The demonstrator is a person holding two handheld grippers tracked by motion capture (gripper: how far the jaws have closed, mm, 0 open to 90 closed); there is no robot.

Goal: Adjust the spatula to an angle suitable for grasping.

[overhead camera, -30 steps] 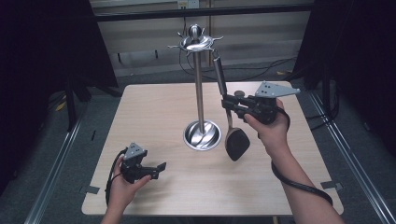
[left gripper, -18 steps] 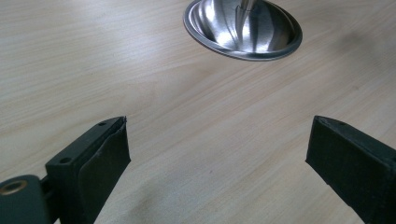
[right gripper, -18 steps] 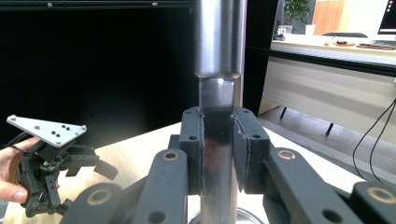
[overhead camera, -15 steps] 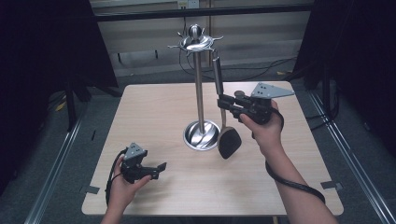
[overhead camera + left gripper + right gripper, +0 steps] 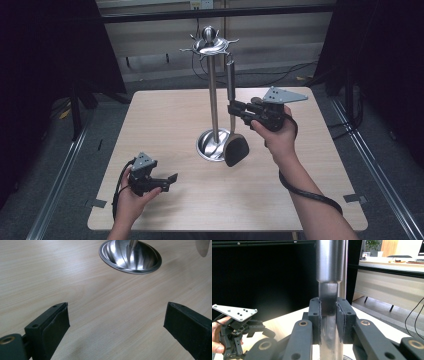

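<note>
The worktop (image 5: 165,125) is a pale wooden square carrying one fixture: a steel stand (image 5: 214,100) near its middle, a tall pole rising from a dished base to a crown of hooks. It is there to hang utensils, and the pole stands upright on its own.

Just right of the pole, a spatula (image 5: 234,145) hangs upright, its dark blade low beside the base and its metal handle reaching up toward the hooks. Whether the handle's top is on a hook cannot be told. It is held vertical, probably so its end can meet or leave a hook cleanly.

The right gripper (image 5: 239,108) is clenched on the spatula's handle partway up, well above the blade; its own view shows the pads pressed on the flat neck below the thicker grip.

The left gripper (image 5: 170,180) rests low at the near left of the worktop, jaws released and wide apart, grasping nothing, apparently parked out of the way.
</note>
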